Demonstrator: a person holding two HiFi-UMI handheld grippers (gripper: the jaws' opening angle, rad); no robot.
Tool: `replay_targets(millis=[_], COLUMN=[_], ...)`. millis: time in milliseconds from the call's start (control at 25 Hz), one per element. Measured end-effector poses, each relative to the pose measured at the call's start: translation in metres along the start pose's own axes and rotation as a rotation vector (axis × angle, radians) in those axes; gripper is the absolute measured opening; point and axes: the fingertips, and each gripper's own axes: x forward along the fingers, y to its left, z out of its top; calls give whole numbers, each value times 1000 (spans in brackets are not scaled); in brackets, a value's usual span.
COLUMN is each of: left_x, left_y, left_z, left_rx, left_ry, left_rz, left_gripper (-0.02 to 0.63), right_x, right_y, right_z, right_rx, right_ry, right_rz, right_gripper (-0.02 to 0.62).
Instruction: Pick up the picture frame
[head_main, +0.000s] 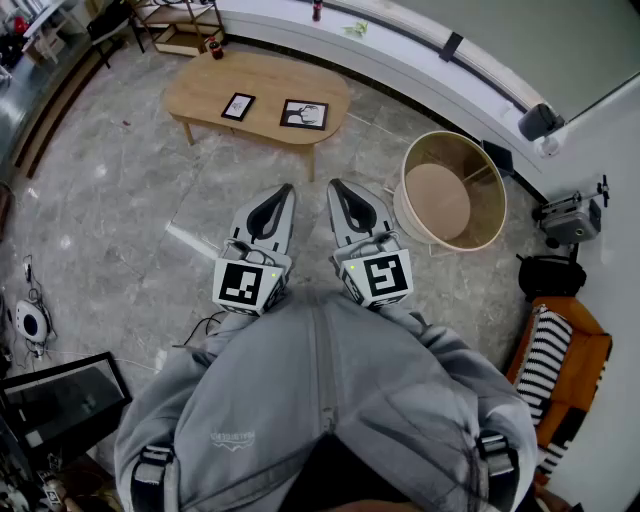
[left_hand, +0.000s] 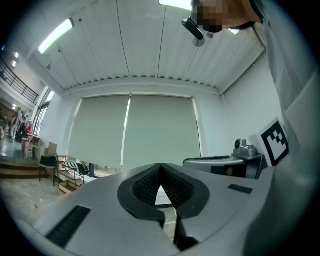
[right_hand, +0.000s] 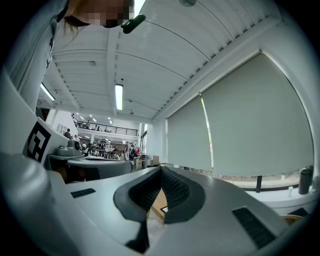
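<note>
Two black picture frames lie flat on a low wooden coffee table (head_main: 200, 95) far ahead in the head view: a larger one (head_main: 304, 115) toward the right, a smaller one (head_main: 238, 106) left of it. My left gripper (head_main: 285, 190) and right gripper (head_main: 335, 186) are held side by side at waist height, well short of the table, pointing level toward it. Both are shut with nothing between the jaws. In the left gripper view the ribbed pads (left_hand: 150, 184) meet at their tips. The right gripper view shows its pads (right_hand: 175, 189) closed too, with a corner of the table (right_hand: 159, 204) behind them.
A round beige tub chair (head_main: 452, 192) stands right of the grippers. A dark bottle (head_main: 216, 47) sits at the table's far edge, and a wooden rack (head_main: 185, 25) stands beyond. An orange seat with a striped cushion (head_main: 553, 365) is at lower right. A black-framed screen (head_main: 62, 397) lies on the floor at lower left.
</note>
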Motion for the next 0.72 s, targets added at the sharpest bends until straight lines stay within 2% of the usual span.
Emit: replay_targets(millis=[320,520,720], left_x=[20,39,51], left_y=[-6,-15,2], left_z=[8,6,-2], left_rx=[4,-6,9], left_ry=[-19,-12,6], left_rz=[27,49,99], left_gripper=[18,18,18], right_x=[-1,-6,4], right_y=[-22,-51,-76], right_z=[10,14,-1], right_rx=[-21,37,83], right_ry=[-25,-61,-24], right_rz=[13,-5,-10], right_gripper=[31,32,32])
